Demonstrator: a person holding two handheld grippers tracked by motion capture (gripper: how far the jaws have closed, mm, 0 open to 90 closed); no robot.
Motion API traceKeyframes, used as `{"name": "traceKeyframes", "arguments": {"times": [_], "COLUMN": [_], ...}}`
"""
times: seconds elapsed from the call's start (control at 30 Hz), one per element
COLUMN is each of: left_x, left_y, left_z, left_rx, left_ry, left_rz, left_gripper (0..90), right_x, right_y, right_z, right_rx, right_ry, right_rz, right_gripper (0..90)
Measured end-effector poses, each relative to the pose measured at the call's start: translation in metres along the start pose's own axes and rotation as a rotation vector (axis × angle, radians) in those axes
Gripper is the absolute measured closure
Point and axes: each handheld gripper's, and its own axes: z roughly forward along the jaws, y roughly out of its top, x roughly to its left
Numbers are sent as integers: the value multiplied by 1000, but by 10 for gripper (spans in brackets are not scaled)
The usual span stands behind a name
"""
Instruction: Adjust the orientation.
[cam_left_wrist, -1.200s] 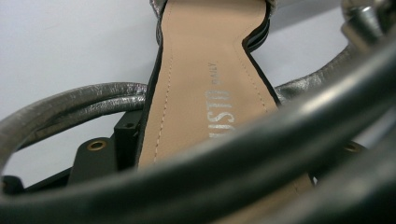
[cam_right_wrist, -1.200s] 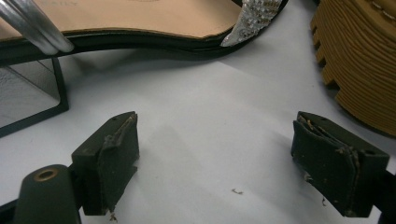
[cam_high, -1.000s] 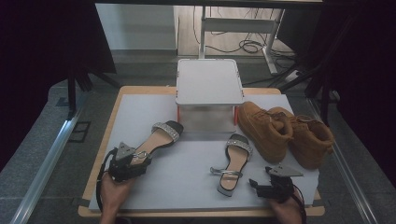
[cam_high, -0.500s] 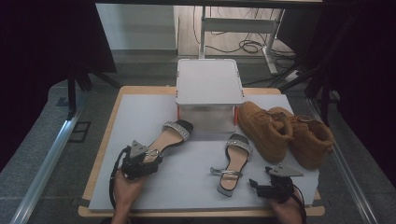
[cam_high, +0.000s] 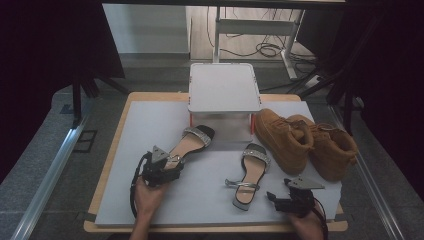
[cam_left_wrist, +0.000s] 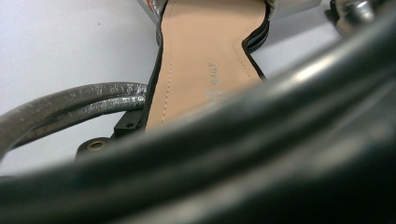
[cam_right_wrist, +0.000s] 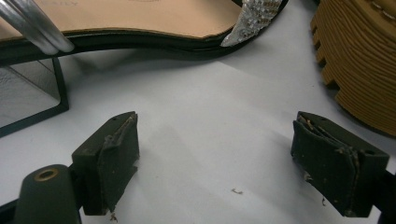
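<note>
Resting low on the white mat (cam_high: 150, 130) of the bench (cam_high: 112, 135), the left gripper (cam_high: 161, 169) is seen at the heel end of a tan-soled sandal (cam_high: 187, 145), which is carried clamped by that end. The sandal is angled away from the person, its silver toe strap close against the front of a white lidded box (cam_high: 224, 92). In the left gripper view the tan insole (cam_left_wrist: 205, 60) is seen running up the frame, with a grey ankle strap (cam_left_wrist: 70, 105) looping off to one side; the jaws themselves are hidden behind a blurred dark cable (cam_left_wrist: 280, 154).

The right gripper (cam_high: 295, 200) is held near the front edge of the mat, with the person's hand behind it. In the right gripper view its jaws are spread wide over bare mat, with nothing between the pads (cam_right_wrist: 112, 158).

A second sandal (cam_high: 250, 172) is laid flat between the two grippers, its heel toward the person. Its glittered strap (cam_right_wrist: 257, 18) and black sole are seen just ahead of the right gripper. A pair of tan suede boots (cam_high: 305, 142) is placed to the right of the box, side by side and touching. The ridged sole (cam_right_wrist: 359, 65) of one boot is seen at the edge of the right gripper view.
</note>
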Motion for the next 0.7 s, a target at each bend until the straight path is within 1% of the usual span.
{"name": "traceKeyframes", "arguments": {"times": [0.1,0.13,0.27,0.33,0.47,0.5,0.6,0.67,0.7], "left_x": [-2,-2,-7,-8,-12,-12,-14,-14,-14], "left_y": [2,2,8,9,16,16,20,22,22], "left_z": [7,7,17,18,27,27,33,37,37], "left_rx": [2,2,-1,0,-5,-5,-15,-18,-18], "left_ry": [3,3,12,13,20,20,29,36,36], "left_rz": [-10,-10,-30,-32,-58,-58,-98,-111,-111], "left_gripper": [391,391,391,391,391,391,391,391,391], "right_x": [0,0,0,0,0,0,0,0,0], "right_y": [0,0,0,0,0,0,0,0,0], "right_z": [0,0,0,0,0,0,0,0,0], "right_rx": [0,0,0,0,0,0,0,0,0], "right_ry": [0,0,0,0,0,0,0,0,0], "right_rz": [0,0,0,0,0,-1,-1,-1,-1], "right_gripper": [153,153,153,153,153,153,153,153,153]}}
